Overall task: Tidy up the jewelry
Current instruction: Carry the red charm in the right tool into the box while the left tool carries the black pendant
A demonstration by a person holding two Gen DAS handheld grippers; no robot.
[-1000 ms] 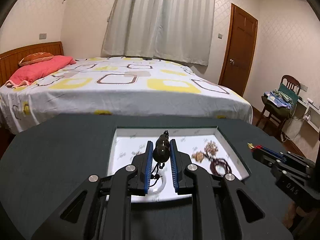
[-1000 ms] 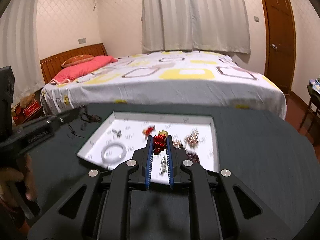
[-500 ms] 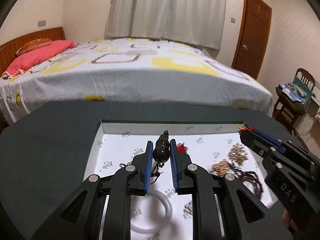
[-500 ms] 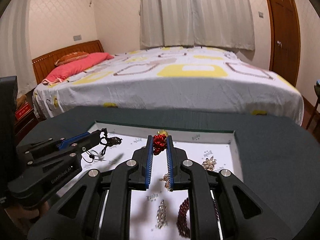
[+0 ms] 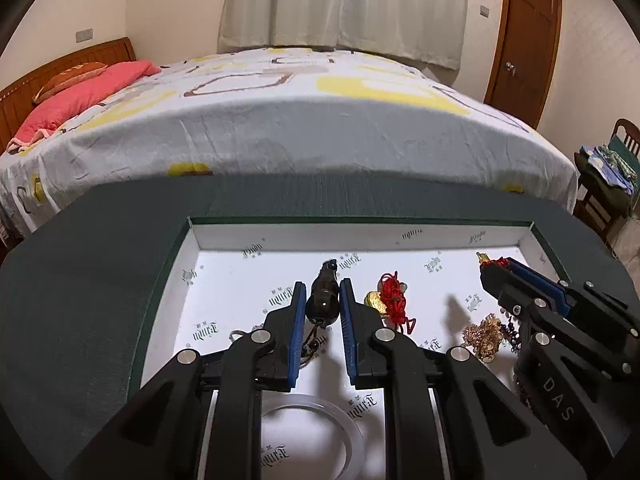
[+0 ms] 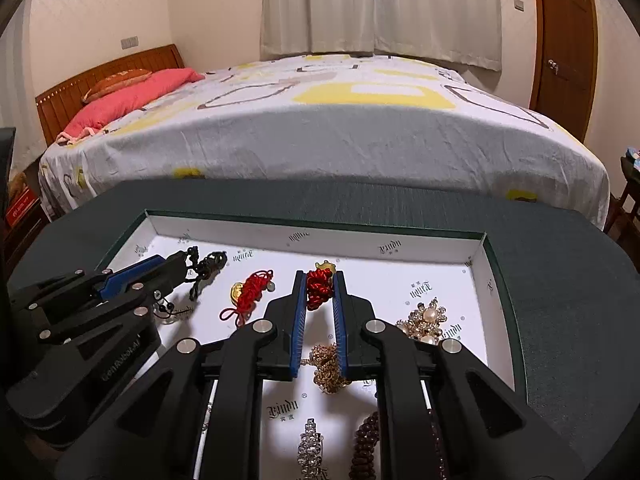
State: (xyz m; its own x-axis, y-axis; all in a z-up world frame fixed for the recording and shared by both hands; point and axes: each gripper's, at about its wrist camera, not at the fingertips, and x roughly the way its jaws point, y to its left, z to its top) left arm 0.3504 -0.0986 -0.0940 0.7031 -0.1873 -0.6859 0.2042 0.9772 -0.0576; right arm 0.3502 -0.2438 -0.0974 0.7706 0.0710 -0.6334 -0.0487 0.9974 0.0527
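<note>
over the white tray (image 5: 400,236), the left gripper (image 5: 322,316) is closed on a dark pendant (image 5: 323,300) and the right gripper (image 6: 319,290) on a red knot charm (image 6: 319,283). inside the tray already lie another red charm (image 6: 250,290), a brooch (image 6: 426,320) and chains; these two seem the last to place.

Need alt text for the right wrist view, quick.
The right gripper is shut on a red knotted charm above the white-lined tray. To its left, the left gripper holds a dark pendant; a second red charm lies between them.
</note>
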